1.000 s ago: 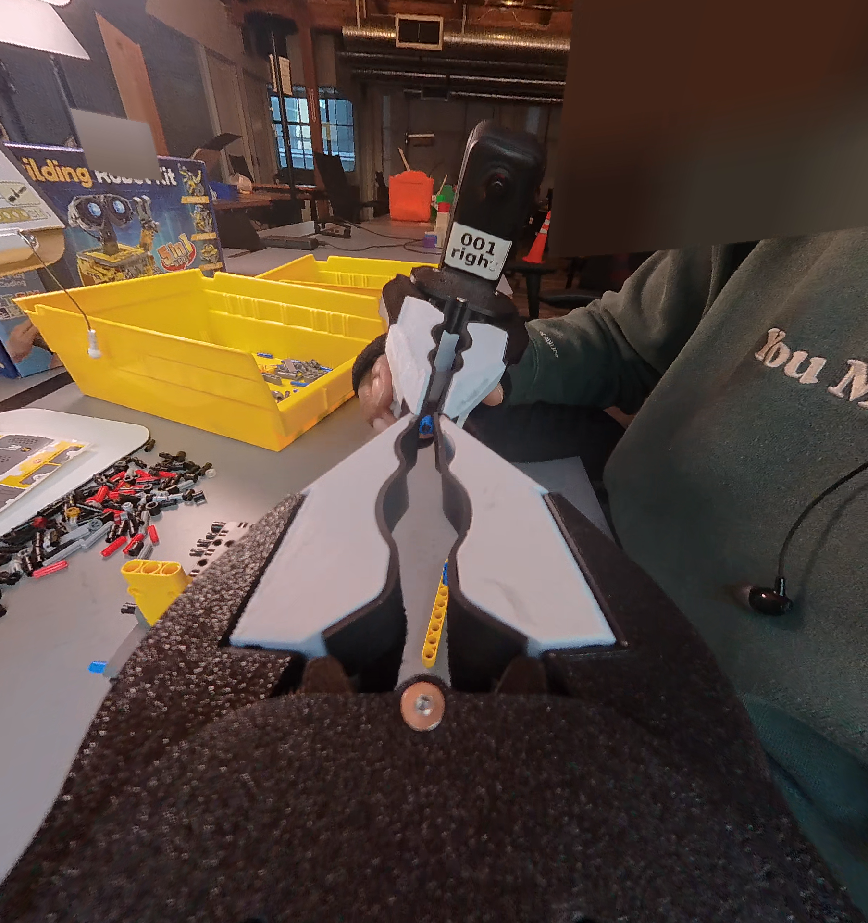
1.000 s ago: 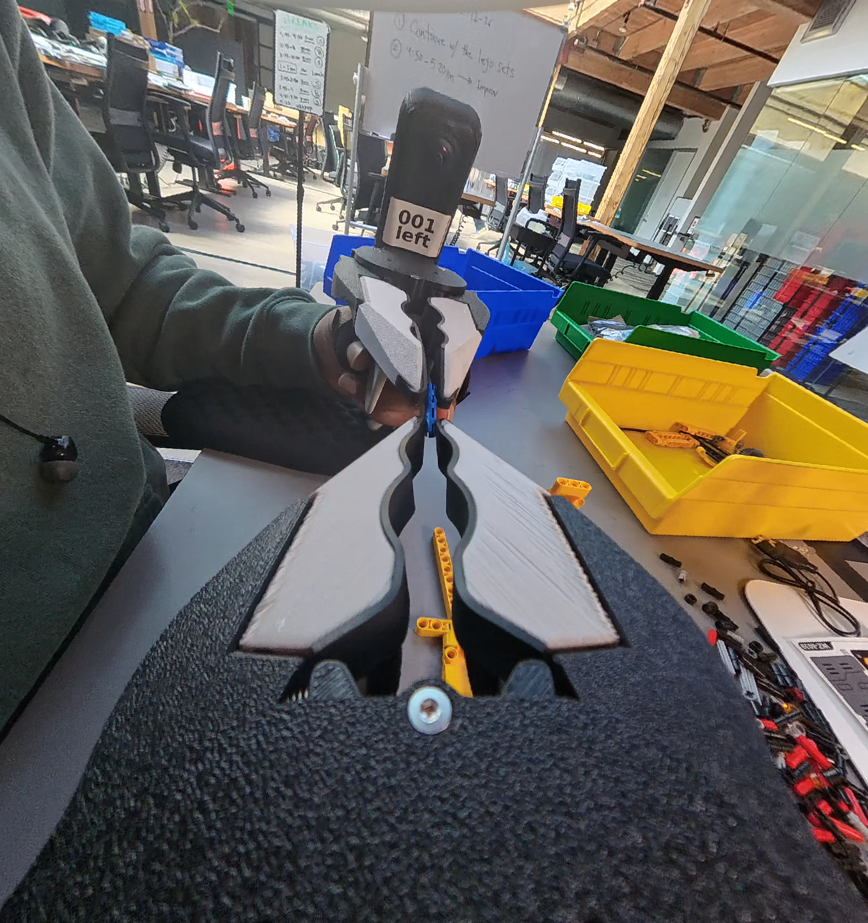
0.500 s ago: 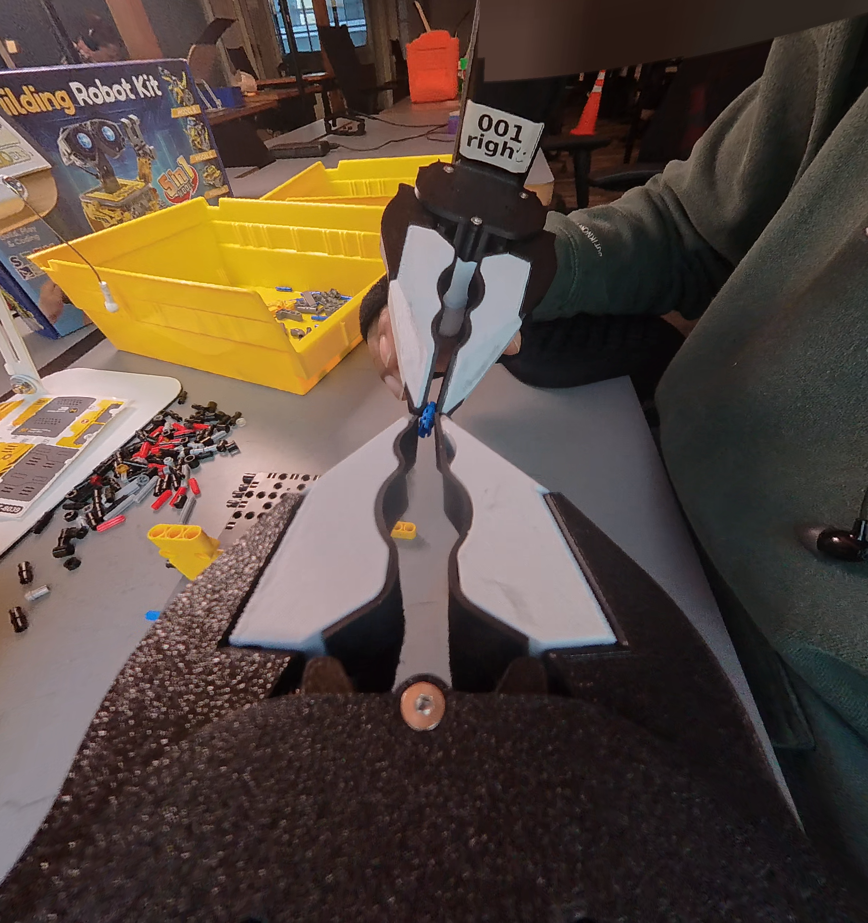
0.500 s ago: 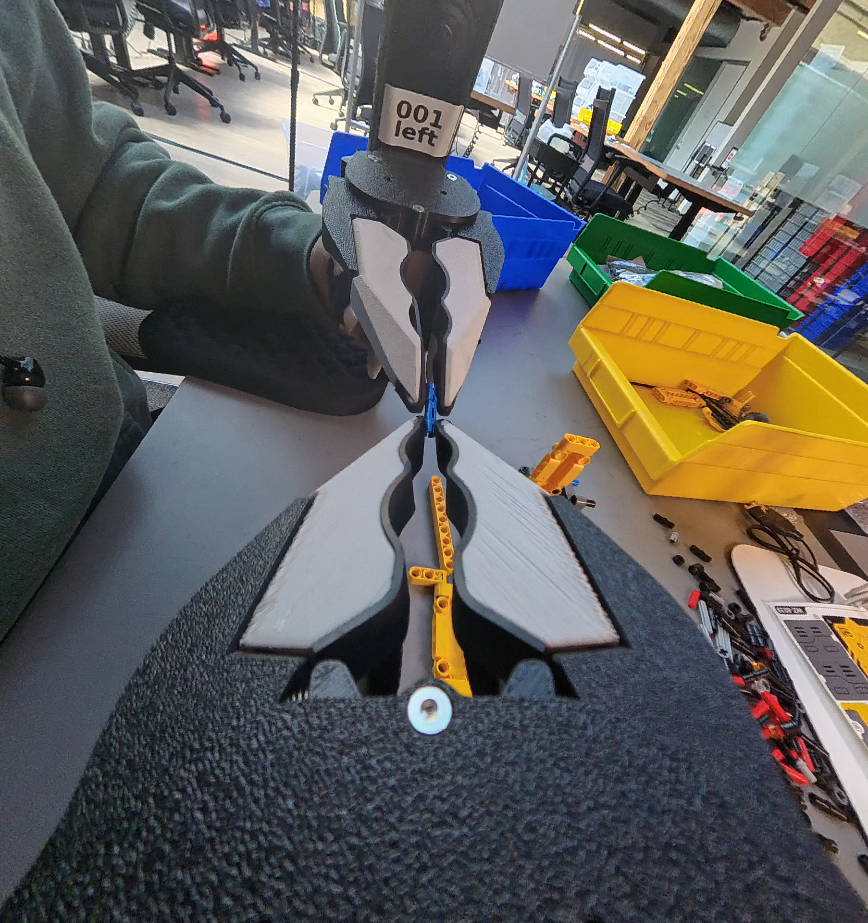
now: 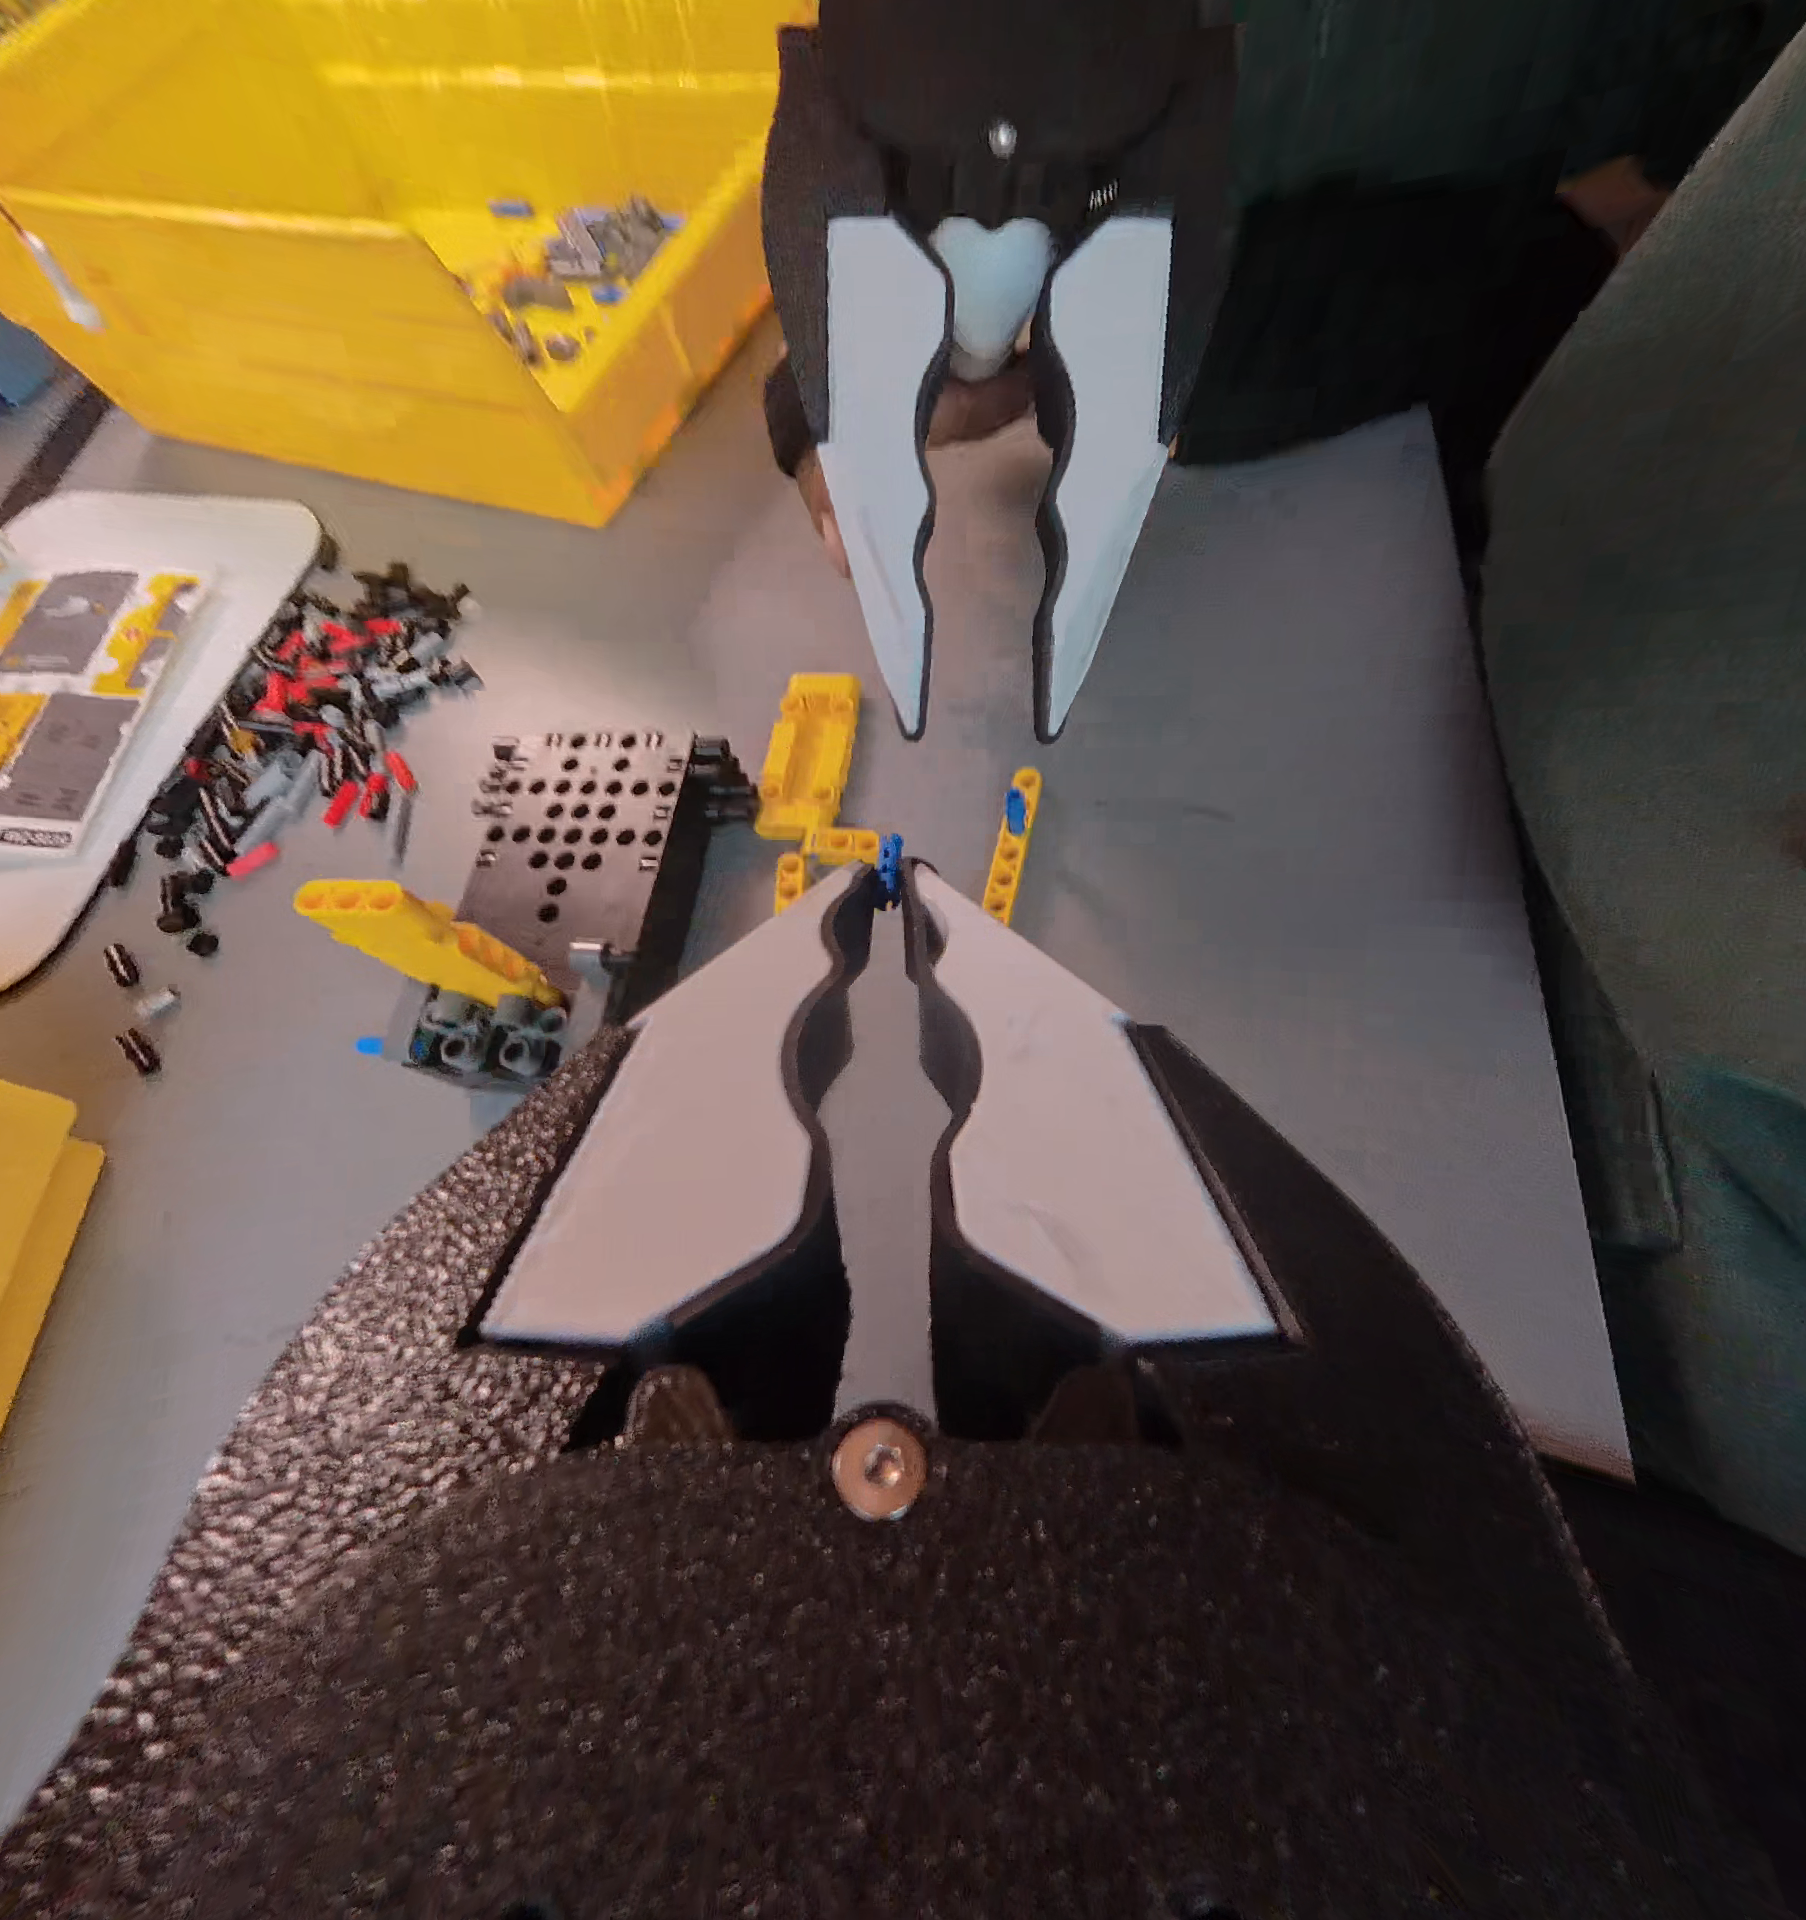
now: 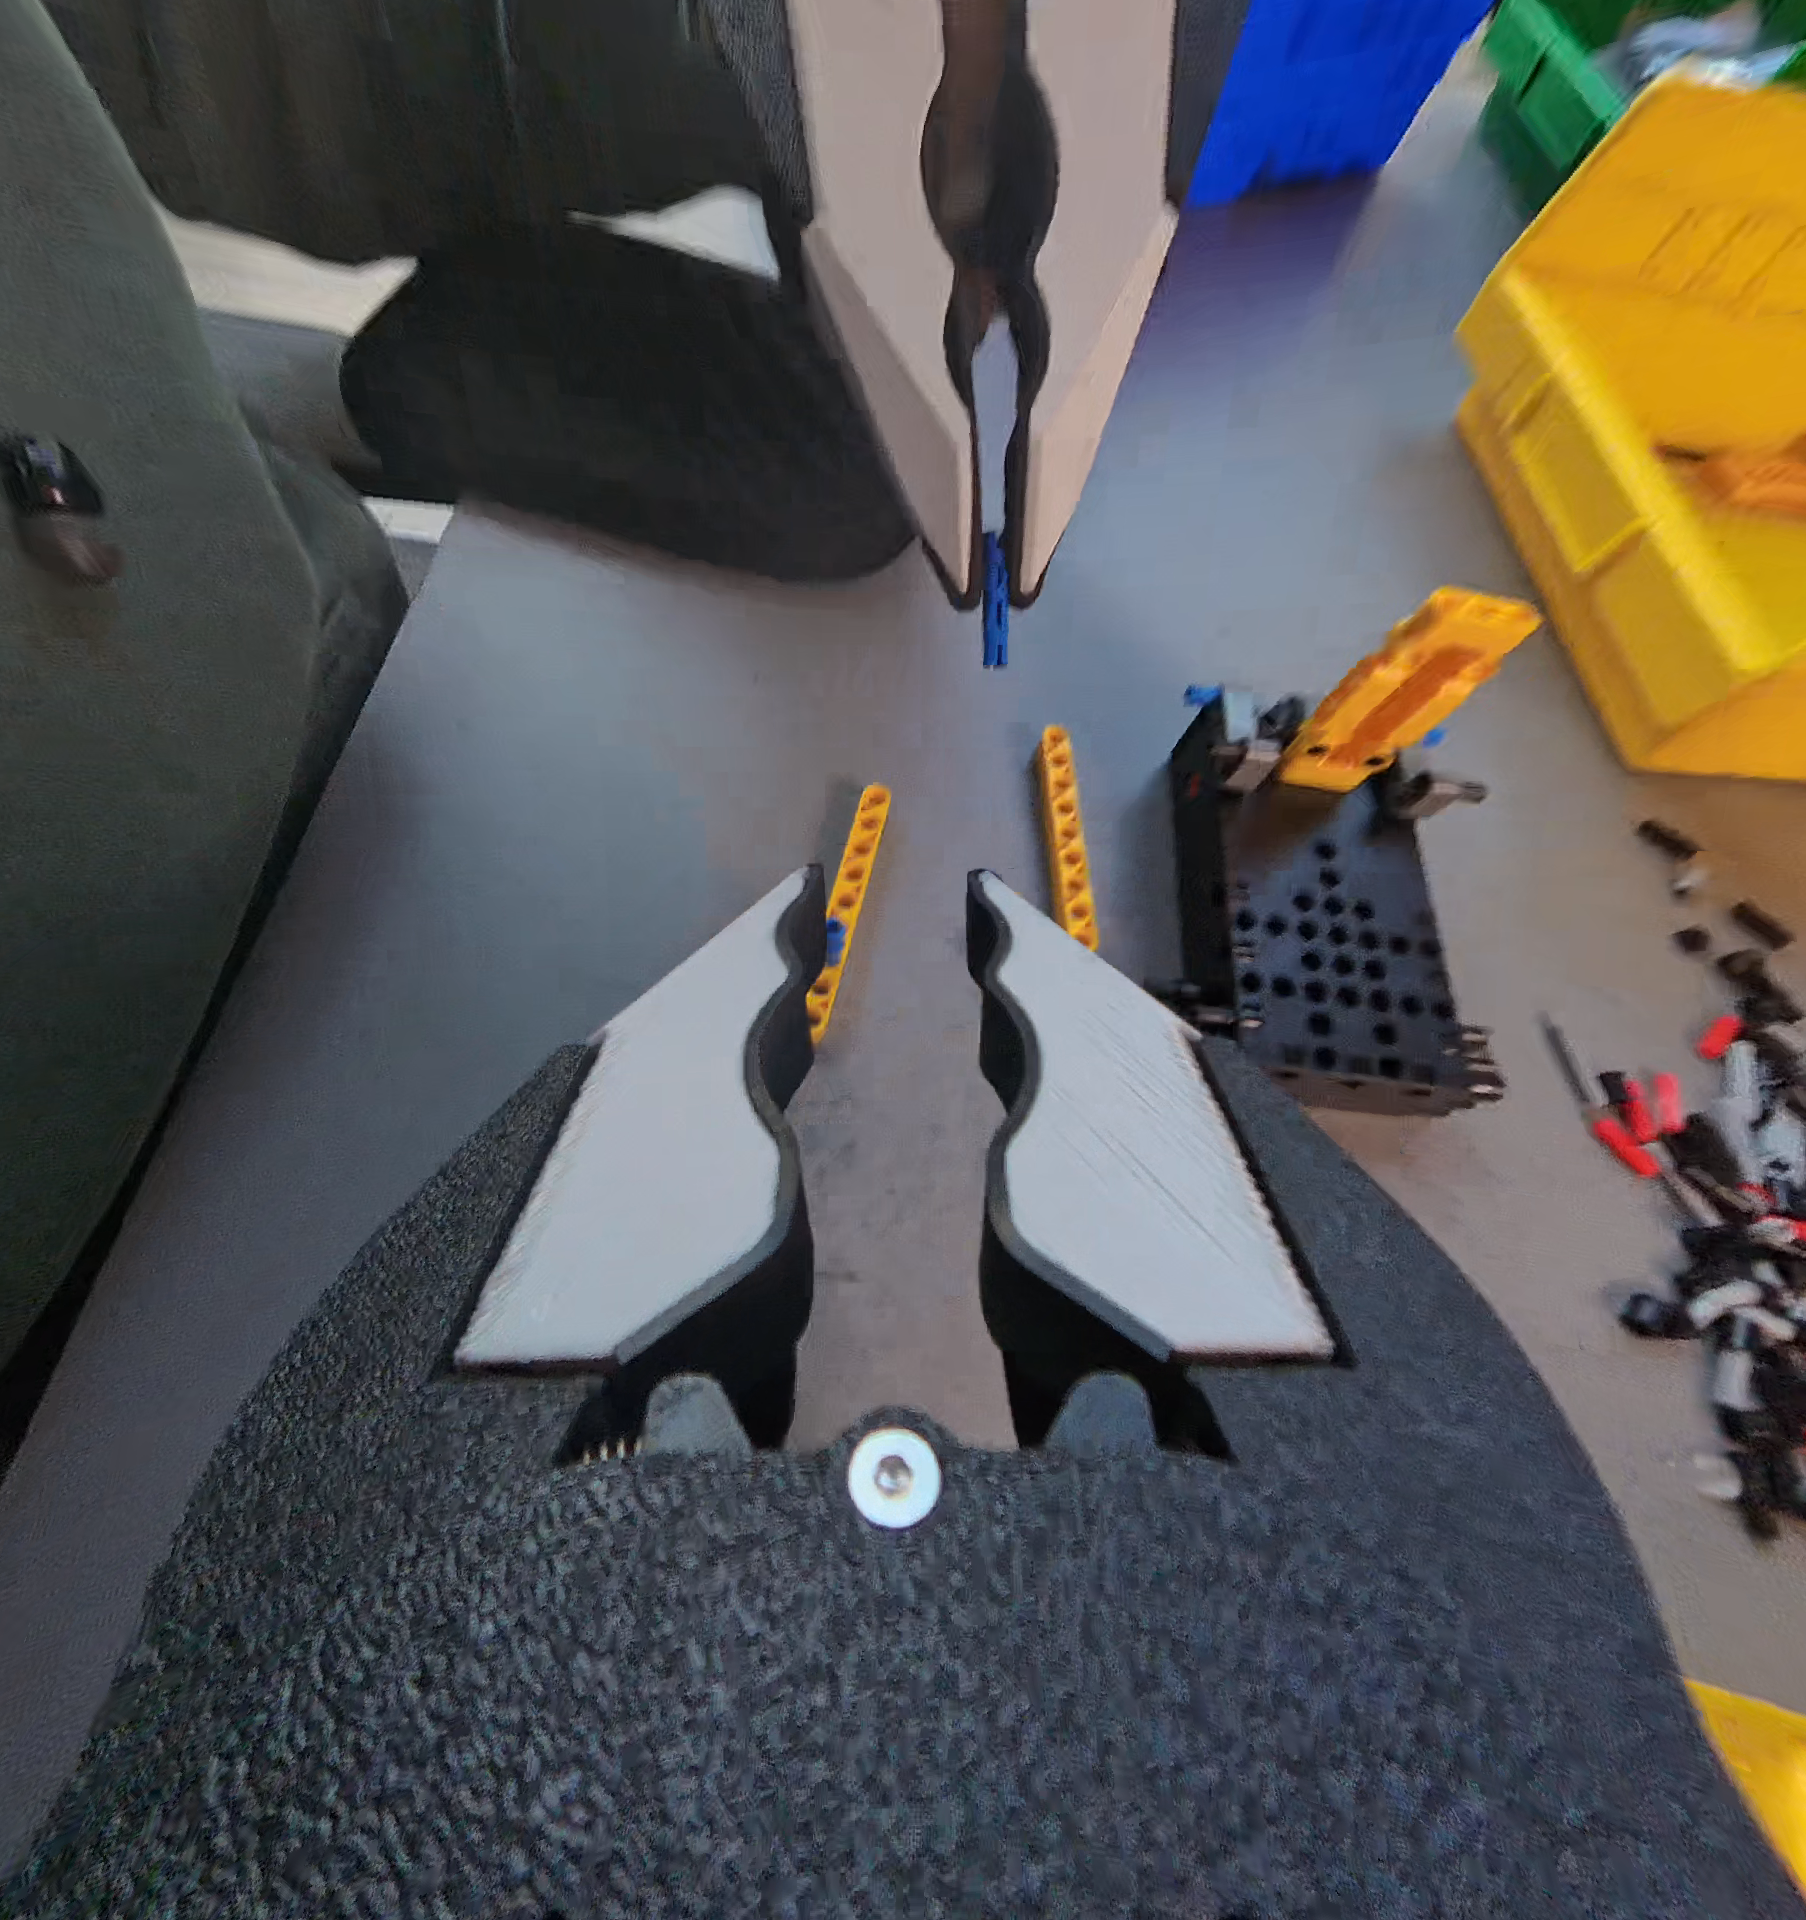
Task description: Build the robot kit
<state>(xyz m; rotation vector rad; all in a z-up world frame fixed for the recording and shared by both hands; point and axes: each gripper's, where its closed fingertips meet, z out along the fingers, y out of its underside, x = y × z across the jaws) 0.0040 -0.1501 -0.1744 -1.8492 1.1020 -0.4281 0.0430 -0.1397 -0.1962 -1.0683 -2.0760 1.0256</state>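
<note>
My left gripper is shut on a small blue pin, held just above the grey table. In the right wrist view the left gripper points toward me with the blue pin sticking out of its tips. My right gripper is open and empty, a short way from the pin. In the left wrist view the right gripper faces me with its jaws apart. A yellow holed beam carrying a blue pin lies beside its left finger; a second yellow beam lies to the right.
A black perforated plate lies by a yellow frame piece and a yellow block. A pile of black, red and grey pins lies beyond. Yellow bins stand behind. A person's green sleeve borders the table. Left tips to right tips: about 5 cm. The black perforated plate sits 9 cm or so from the ends of my right fingers. Seen from the right wrist view as well.
Both grippers have tipped down toward the table. My right gripper has opened, let go of the blue pin and drawn back; the pin stays in my left gripper.
</note>
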